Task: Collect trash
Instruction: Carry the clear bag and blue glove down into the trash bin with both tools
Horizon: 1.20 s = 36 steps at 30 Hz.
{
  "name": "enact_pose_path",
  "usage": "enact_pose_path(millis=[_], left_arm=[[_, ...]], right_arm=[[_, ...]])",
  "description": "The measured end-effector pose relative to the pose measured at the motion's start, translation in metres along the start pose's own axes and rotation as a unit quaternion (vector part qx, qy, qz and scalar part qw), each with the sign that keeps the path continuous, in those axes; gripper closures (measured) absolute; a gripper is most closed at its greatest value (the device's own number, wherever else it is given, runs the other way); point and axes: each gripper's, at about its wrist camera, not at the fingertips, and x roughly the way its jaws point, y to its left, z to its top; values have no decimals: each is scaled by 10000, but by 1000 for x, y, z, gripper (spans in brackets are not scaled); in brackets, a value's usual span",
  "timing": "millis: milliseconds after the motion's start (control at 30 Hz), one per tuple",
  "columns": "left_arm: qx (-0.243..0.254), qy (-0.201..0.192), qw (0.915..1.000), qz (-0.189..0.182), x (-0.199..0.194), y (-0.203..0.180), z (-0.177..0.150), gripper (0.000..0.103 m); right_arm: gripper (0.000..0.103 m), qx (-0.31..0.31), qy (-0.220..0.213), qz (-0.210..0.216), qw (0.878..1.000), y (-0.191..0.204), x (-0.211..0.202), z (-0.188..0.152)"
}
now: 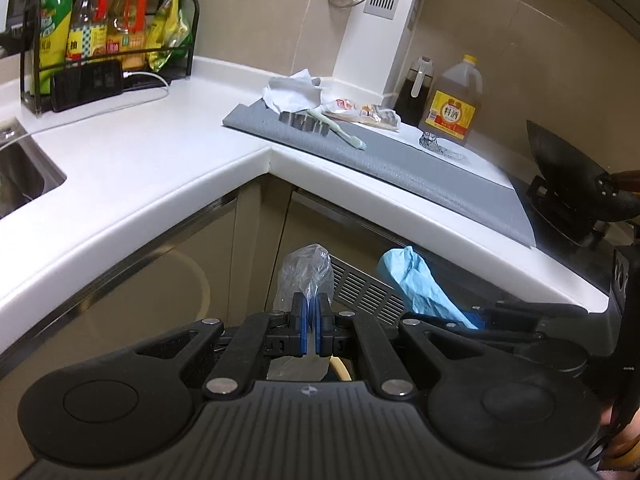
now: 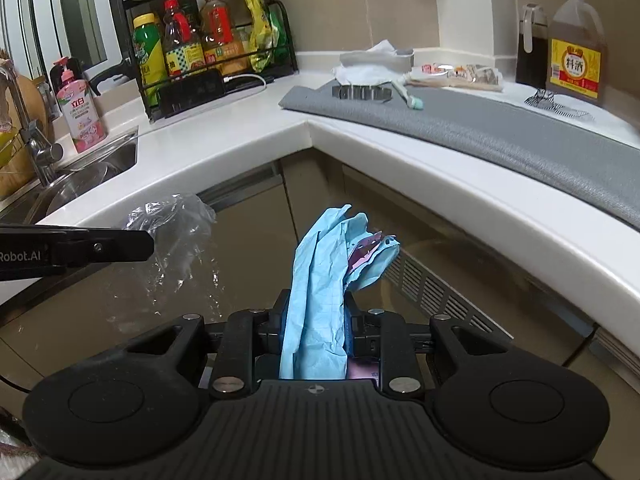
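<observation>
My left gripper [image 1: 311,307] is shut on a clear plastic bag [image 1: 306,276], held below the counter edge in front of the cabinet doors. The same bag [image 2: 176,236] shows in the right wrist view beside the left gripper's black finger. My right gripper [image 2: 316,312] is shut on a crumpled light-blue wrapper [image 2: 320,280] with a pink scrap tucked inside; that wrapper [image 1: 416,280] appears at the right in the left wrist view. More trash lies on the grey mat [image 1: 420,164]: crumpled white paper [image 1: 294,90], snack wrappers [image 1: 362,114] and a pale green toothbrush [image 1: 336,130].
A white L-shaped counter [image 1: 160,168] wraps around the corner, with a sink [image 2: 88,168] at the left. A black rack of bottles [image 2: 200,44], a power strip, a cooking-wine jug [image 1: 452,104] and a black wok [image 1: 568,172] stand on it. A vent grille [image 1: 368,288] is below.
</observation>
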Motion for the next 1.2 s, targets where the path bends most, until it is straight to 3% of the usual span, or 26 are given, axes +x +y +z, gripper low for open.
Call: enact_pose_path(millis=[1200], left_arm=[[-101,492,9987,75,47,8,4,99]], right_arm=[[76,-135,563,-56,9983,-1,42,-1]])
